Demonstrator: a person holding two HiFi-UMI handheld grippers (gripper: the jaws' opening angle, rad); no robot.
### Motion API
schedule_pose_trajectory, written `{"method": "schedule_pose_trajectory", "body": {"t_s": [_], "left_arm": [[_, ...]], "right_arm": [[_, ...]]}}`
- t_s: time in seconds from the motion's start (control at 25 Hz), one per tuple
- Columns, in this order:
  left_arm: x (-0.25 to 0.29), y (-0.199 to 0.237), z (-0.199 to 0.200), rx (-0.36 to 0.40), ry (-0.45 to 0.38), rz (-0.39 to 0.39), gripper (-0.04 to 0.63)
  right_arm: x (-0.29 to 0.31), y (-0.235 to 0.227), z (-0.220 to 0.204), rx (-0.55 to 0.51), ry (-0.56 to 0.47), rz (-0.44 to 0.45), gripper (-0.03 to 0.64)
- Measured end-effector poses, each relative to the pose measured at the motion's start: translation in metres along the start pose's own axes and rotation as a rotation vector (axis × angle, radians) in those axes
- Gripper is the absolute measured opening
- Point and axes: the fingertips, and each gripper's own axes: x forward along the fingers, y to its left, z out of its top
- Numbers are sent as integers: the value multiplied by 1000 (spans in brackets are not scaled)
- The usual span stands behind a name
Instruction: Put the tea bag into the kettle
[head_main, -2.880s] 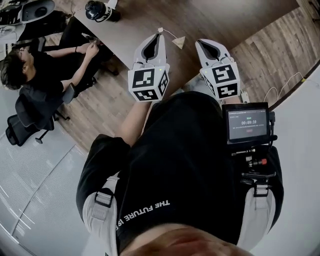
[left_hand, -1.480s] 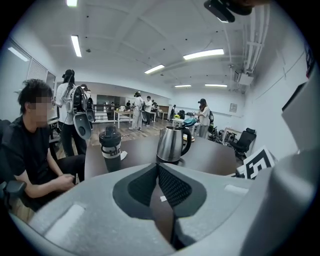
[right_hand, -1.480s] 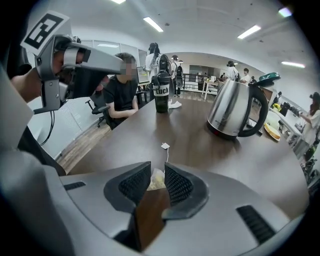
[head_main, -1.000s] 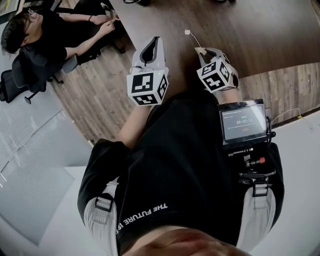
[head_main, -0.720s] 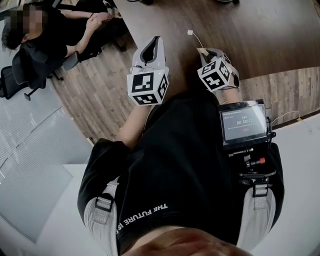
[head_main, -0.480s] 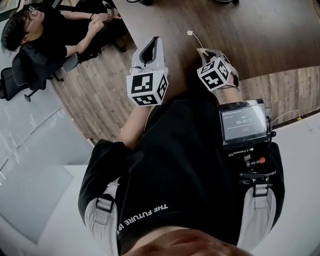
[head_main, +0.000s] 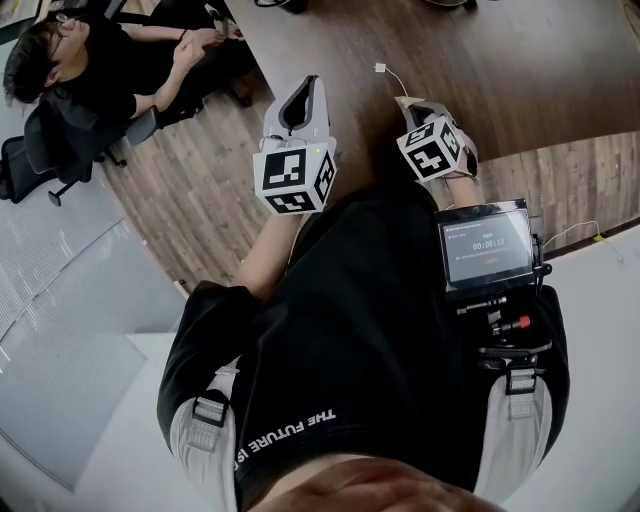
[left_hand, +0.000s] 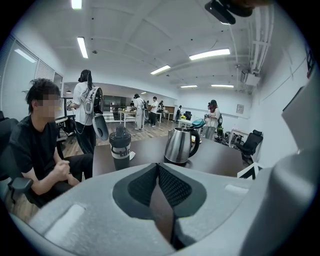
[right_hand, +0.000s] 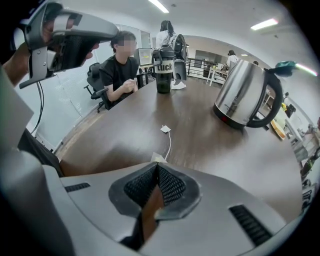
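Observation:
The steel kettle (right_hand: 245, 95) with a black handle stands on the brown table, far right of my right gripper; the left gripper view shows the kettle (left_hand: 180, 145) straight ahead. The tea bag (right_hand: 158, 159) pokes out at the tips of my right gripper (right_hand: 158, 165), which is shut on it. Its string runs forward to a white tag (right_hand: 165, 129) lying on the table. In the head view the right gripper (head_main: 405, 101) is low over the table near the tag (head_main: 380, 67). My left gripper (head_main: 303, 88) hovers at the table's edge, shut and empty.
A dark bottle (right_hand: 164, 70) stands at the table's far end; the left gripper view shows that bottle (left_hand: 120, 145) left of the kettle. A seated person (head_main: 70, 90) is at the table's left side. A screen (head_main: 488, 247) hangs at my right hip.
Since 2.9 s ago my right gripper has come down onto the tea bag and the view has shifted. Over the last second both grippers have barely moved.

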Motion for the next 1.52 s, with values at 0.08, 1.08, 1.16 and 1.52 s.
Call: {"method": "schedule_pose_trajectory", "body": {"t_s": [0.08,1.08,1.16,1.52], "left_arm": [[2,-1,0,-2,-2,-4,15],[31,-17,9,-29,-47,-72,15],[34,-20,12,-29,-56,-78,15],[37,-36,15,-10,-69,-116,15]], "right_arm": [[-1,-4,1,26,-10,0,8],[-30,-68,52,175,-201,-32,8],[-34,-76,56,172,-217,-40,8],[-57,-97,77,196,-292,-40,8]]}}
